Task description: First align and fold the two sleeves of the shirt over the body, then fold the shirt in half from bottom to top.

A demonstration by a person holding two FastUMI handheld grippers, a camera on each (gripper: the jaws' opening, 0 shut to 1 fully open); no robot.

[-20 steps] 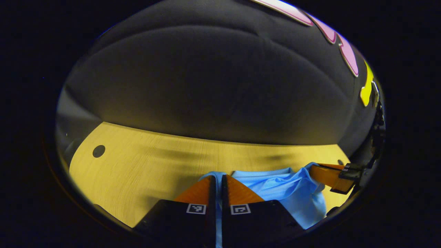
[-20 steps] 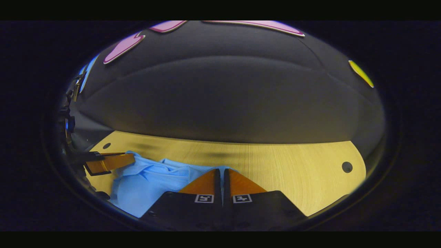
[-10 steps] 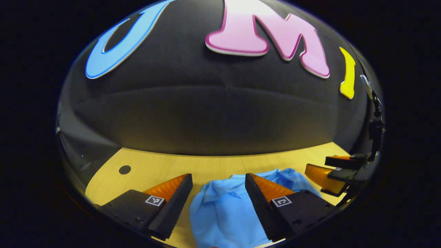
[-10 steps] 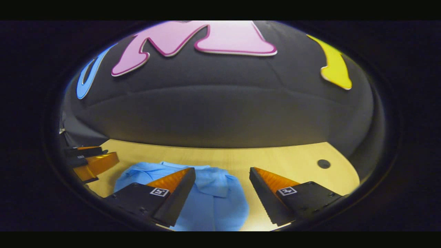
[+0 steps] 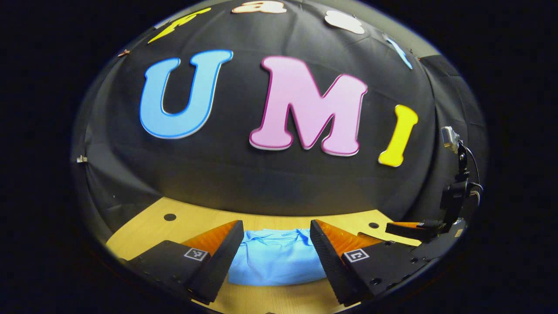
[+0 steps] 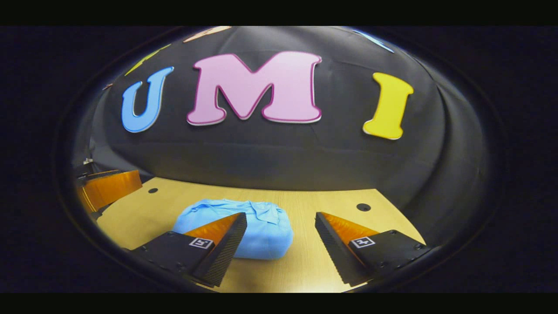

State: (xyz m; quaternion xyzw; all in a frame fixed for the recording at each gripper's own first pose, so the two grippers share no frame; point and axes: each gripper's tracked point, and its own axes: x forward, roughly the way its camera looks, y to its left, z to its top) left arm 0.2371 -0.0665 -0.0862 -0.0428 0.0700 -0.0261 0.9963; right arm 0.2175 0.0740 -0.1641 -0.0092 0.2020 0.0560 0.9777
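Note:
A light blue shirt lies folded in a compact bundle on the wooden table, its collar on the far side. In the left gripper view my left gripper is open, raised above and in front of the shirt, which shows between its fingers. The right gripper's fingers appear at the right edge there. In the right gripper view the shirt lies left of centre, partly behind the left finger of my open right gripper. The left gripper's fingers show at the far left.
The table has small round holes near its back corners. The black cloth wall stands close behind the table. A small camera on a stand sits at the right edge of the left gripper view.
Both grippers went from shut on the shirt's edge to open, letting it go. They then rose and pulled back, leaving the shirt folded on the table.

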